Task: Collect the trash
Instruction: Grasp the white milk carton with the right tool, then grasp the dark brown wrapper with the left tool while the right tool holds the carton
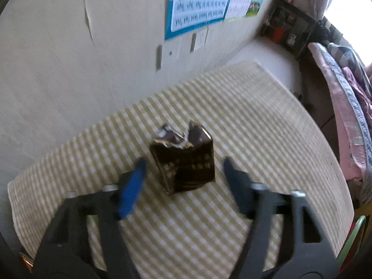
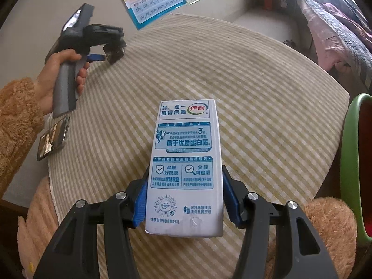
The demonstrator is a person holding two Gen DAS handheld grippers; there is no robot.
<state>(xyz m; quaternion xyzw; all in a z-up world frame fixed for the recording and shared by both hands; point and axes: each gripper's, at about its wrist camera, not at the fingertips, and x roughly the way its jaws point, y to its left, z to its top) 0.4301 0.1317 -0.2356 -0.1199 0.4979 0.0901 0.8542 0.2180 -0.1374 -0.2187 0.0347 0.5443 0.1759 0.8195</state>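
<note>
A torn dark brown foil packet (image 1: 183, 160) with gold print stands on the yellow-checked tablecloth (image 1: 255, 127). My left gripper (image 1: 184, 165) straddles it, its blue fingers (image 1: 137, 179) on either side with small gaps showing, so it is open. The picture is motion-blurred. In the right wrist view that same left gripper (image 2: 111, 51) is at the table's far left, held by a hand (image 2: 60, 69), with the packet (image 2: 115, 54) at its tip. My right gripper (image 2: 185, 173) is shut on a white and blue milk carton (image 2: 186, 144), pads pressed on both long sides.
A phone (image 2: 53, 138) lies at the table's left edge. A green-rimmed bin (image 2: 351, 162) stands beside the table's right edge. A wall with posters (image 1: 197, 4) runs behind the table. A bed with a pink blanket (image 1: 344, 116) is to the right.
</note>
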